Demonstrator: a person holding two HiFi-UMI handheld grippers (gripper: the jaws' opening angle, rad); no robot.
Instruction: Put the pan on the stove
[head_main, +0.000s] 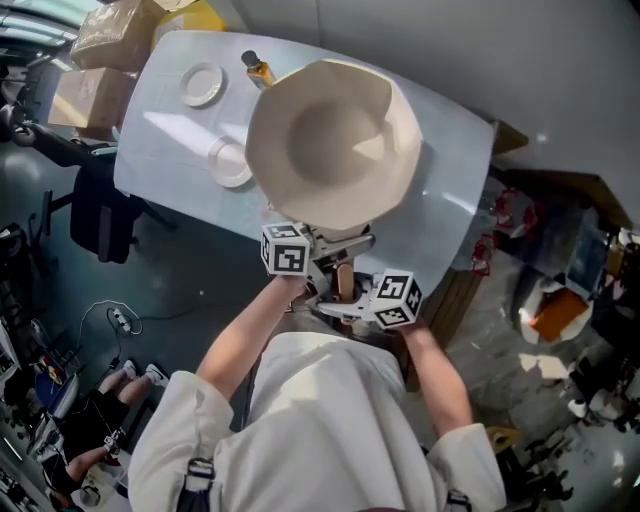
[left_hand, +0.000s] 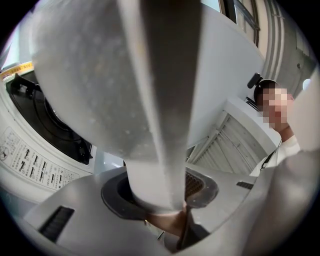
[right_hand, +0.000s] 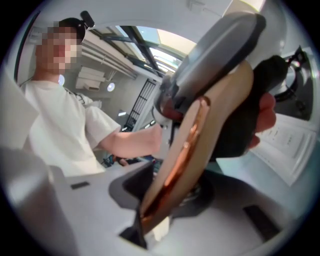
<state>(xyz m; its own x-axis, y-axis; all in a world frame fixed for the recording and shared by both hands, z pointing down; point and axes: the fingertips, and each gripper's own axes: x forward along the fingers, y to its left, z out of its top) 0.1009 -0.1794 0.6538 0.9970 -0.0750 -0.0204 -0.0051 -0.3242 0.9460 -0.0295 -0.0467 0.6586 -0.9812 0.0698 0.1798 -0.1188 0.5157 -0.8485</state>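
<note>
The left gripper (head_main: 333, 246) and right gripper (head_main: 347, 303) both squeeze the handle (head_main: 343, 277) of the pan (head_main: 335, 140), up in the air, not yet on the stove (left_hand: 35, 145).

The pan (head_main: 335, 140) is shown cream inside and speckled pale grey beneath. Its handle (right_hand: 190, 145) is coloured tan, with what appears to be a copper band. The left gripper (left_hand: 160, 202) and right gripper (right_hand: 165, 200) are finished in grey, their cubes (head_main: 285, 248) patterned black on white. The stove (left_hand: 30, 155) is coloured white around a black burner, and the table (head_main: 455, 190) pale blue.
</note>
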